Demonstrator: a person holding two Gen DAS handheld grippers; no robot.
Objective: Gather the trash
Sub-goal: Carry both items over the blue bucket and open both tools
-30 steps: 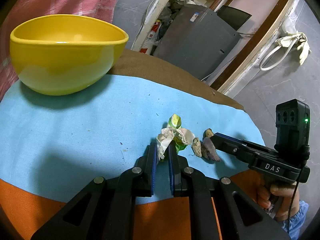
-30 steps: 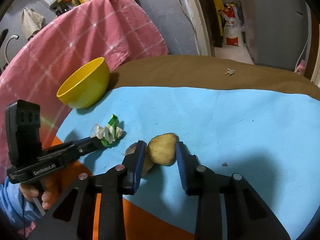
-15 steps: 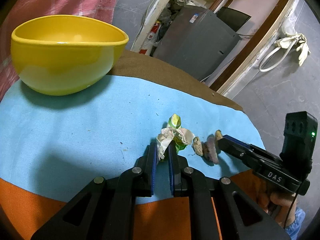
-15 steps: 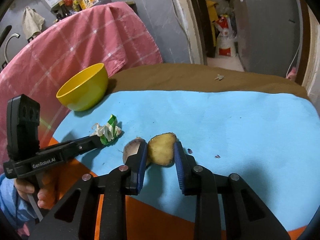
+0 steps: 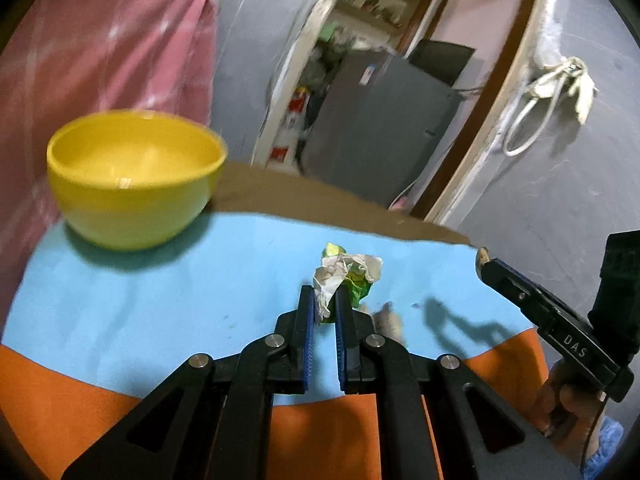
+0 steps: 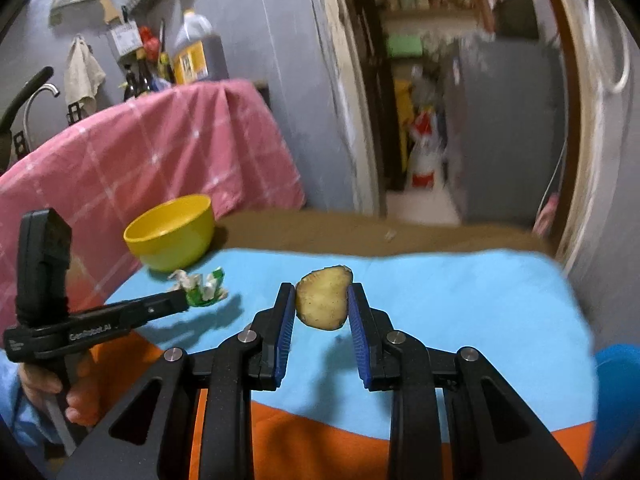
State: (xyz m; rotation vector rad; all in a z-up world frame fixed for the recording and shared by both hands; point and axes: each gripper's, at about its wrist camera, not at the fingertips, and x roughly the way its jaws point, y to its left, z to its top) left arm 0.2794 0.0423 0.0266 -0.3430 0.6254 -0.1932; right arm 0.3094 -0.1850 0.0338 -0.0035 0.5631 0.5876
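Observation:
My left gripper point(image 5: 323, 304) is shut on a crumpled white and green wrapper point(image 5: 346, 276) and holds it above the blue mat point(image 5: 160, 292). The wrapper also shows in the right wrist view point(image 6: 202, 286). My right gripper point(image 6: 320, 304) is shut on a tan potato peel point(image 6: 323, 302) and holds it lifted above the mat. A yellow bowl point(image 5: 134, 182) stands empty at the mat's far left; it also shows in the right wrist view point(image 6: 172, 232). Another peel piece point(image 5: 390, 320) lies blurred on the mat by my left gripper's right finger.
The table has a brown top point(image 5: 312, 196) at the back and an orange cloth point(image 5: 60, 392) at the front. A pink checked cloth point(image 6: 160, 152) hangs behind the bowl. A small scrap point(image 6: 389, 235) lies on the brown part. A doorway with a grey cabinet point(image 5: 380, 132) lies beyond.
Both grippers have risen from the mat, the left with the wrapper, the right with the potato peel. One peel piece stayed on the mat.

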